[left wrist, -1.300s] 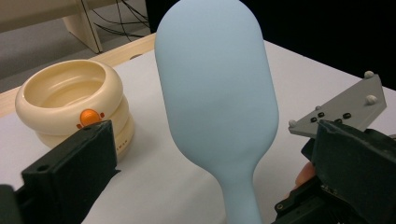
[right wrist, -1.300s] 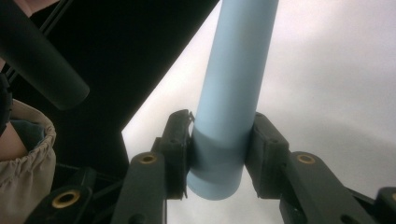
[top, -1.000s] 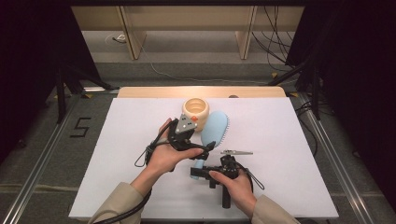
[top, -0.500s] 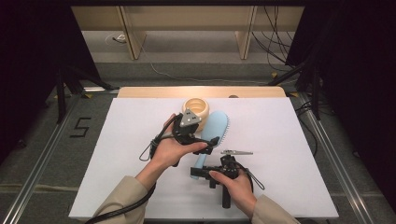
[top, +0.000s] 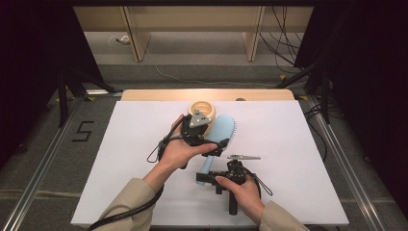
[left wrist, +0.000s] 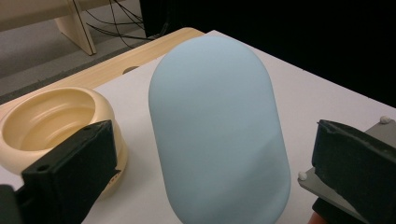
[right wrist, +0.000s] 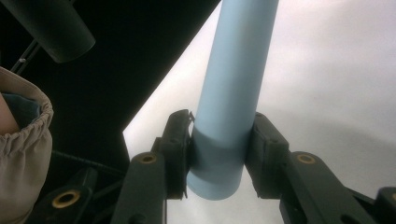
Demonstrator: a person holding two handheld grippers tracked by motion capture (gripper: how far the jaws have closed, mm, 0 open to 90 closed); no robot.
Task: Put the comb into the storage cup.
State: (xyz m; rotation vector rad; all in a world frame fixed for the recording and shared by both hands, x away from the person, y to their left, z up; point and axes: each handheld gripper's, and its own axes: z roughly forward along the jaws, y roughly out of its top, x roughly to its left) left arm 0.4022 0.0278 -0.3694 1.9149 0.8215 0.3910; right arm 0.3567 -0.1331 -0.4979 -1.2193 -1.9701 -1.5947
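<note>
My right tool (right wrist: 219, 154) is clamped on the handle of the light-blue plastic brush (top: 222, 132), which lies mid-surface (top: 298, 144), at four o'clock of the cream round bowl (top: 202, 108). My left tool (left wrist: 205, 163) stands wide over the brush head; I judge it should close squarely across it.

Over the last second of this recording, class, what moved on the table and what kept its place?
The left gripper shifted slightly, staying over the light blue brush with its jaws open on either side of the brush head. Nothing was taken hold of or let go. The right gripper stayed shut on the brush handle. The cream bowl and the small metal clip kept their places.
</note>
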